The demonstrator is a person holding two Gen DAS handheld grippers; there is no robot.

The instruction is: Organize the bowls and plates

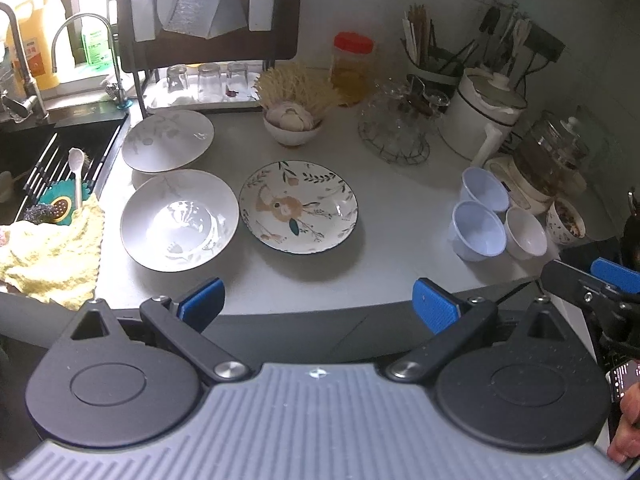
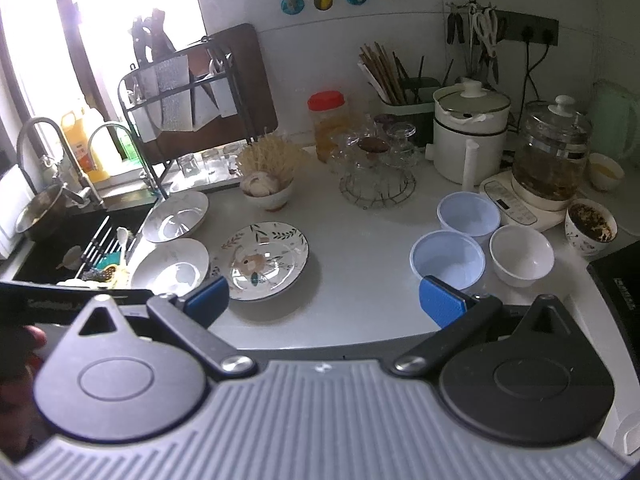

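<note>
On the pale counter lie a floral plate (image 1: 299,207) (image 2: 264,259), a white deep plate (image 1: 179,220) (image 2: 171,266) to its left, and another white plate (image 1: 168,141) (image 2: 175,216) behind that. To the right stand two pale blue bowls (image 1: 478,236) (image 1: 485,189) (image 2: 448,262) (image 2: 468,213) and a small white bowl (image 1: 525,232) (image 2: 521,254). My left gripper (image 1: 318,304) hangs open at the counter's front edge, short of the plates. My right gripper (image 2: 324,298) is open too, nothing between its fingers, its right pad just in front of the near blue bowl.
A sink (image 1: 44,168) with a rack, spoon and yellow cloth (image 1: 52,256) lies left. At the back stand a dish rack (image 1: 208,40), a garlic bowl (image 1: 292,124), a red-lidded jar (image 1: 352,68), a glass stack on a wire trivet (image 1: 394,132), a white pot (image 1: 484,116), a glass kettle (image 2: 552,156), and a cup of dregs (image 2: 591,226).
</note>
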